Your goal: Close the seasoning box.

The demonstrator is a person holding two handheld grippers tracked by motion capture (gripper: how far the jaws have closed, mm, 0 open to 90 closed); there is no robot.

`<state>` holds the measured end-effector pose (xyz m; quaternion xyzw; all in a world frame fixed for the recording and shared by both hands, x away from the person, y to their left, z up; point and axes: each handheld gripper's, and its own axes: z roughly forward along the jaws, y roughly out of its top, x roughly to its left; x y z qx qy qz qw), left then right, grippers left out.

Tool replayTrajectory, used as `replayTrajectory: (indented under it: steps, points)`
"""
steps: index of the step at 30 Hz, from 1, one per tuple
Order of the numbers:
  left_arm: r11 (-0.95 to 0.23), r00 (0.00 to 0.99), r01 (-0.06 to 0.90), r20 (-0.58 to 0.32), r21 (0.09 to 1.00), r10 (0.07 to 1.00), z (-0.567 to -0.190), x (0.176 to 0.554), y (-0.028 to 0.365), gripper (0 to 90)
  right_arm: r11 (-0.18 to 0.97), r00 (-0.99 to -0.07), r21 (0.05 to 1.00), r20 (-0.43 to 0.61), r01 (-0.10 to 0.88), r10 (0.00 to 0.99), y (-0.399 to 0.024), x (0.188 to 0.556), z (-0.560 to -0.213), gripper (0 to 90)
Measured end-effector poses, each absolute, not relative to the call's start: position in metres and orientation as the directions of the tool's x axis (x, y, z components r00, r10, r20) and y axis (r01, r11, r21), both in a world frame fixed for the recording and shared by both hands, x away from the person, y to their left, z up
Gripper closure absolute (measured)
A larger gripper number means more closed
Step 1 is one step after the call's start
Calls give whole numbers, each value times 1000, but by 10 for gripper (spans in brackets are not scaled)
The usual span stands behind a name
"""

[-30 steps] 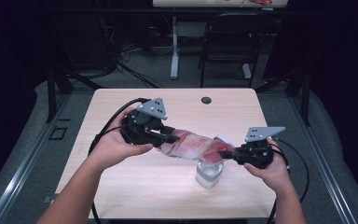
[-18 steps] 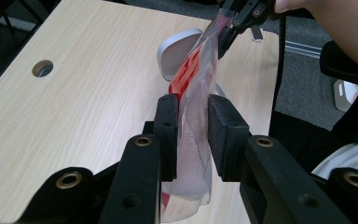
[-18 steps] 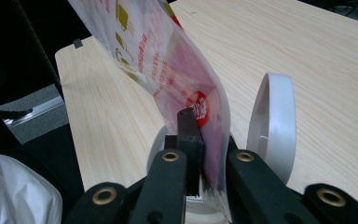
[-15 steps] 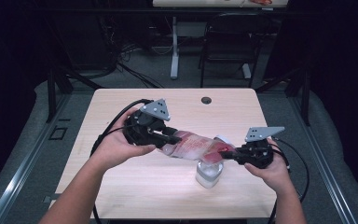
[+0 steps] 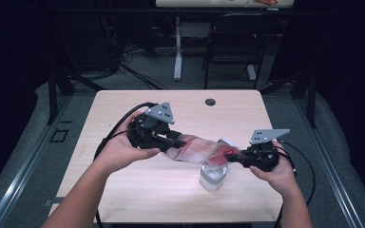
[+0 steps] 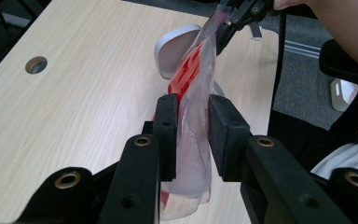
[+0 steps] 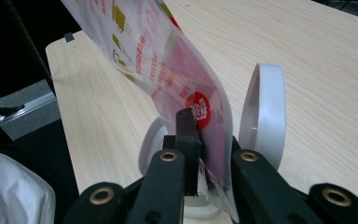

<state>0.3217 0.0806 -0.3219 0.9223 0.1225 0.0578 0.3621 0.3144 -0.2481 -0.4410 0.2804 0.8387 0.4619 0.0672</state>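
A clear plastic pouch [image 5: 199,149] with red print hangs stretched between my two grippers above the table. My left gripper [image 5: 183,142] is shut on its wide end; in the left gripper view the pads [image 6: 168,121] squeeze the pouch [image 6: 196,70]. At the narrow end, my right gripper [image 5: 232,156] pinches the pouch [image 7: 168,60] between its jaws, which have just been opening slightly. Below that end stands a small white container [image 5: 213,176] with its round lid [image 7: 263,107] flipped up.
The light wooden table [image 5: 123,109] has a cable hole [image 5: 210,102] near its far edge. Black cables [image 5: 111,135] trail from both grippers. A chair [image 5: 230,52] and a desk leg [image 5: 177,47] stand on the floor beyond the table.
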Motion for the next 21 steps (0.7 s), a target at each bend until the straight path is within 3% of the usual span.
replayTrajectory:
  steps: [21]
  points:
    - [-707, 962, 195, 7, 680, 272, -326, 323, 82, 735, 421, -836, 811, 144, 406, 529, -247, 314, -442, 829]
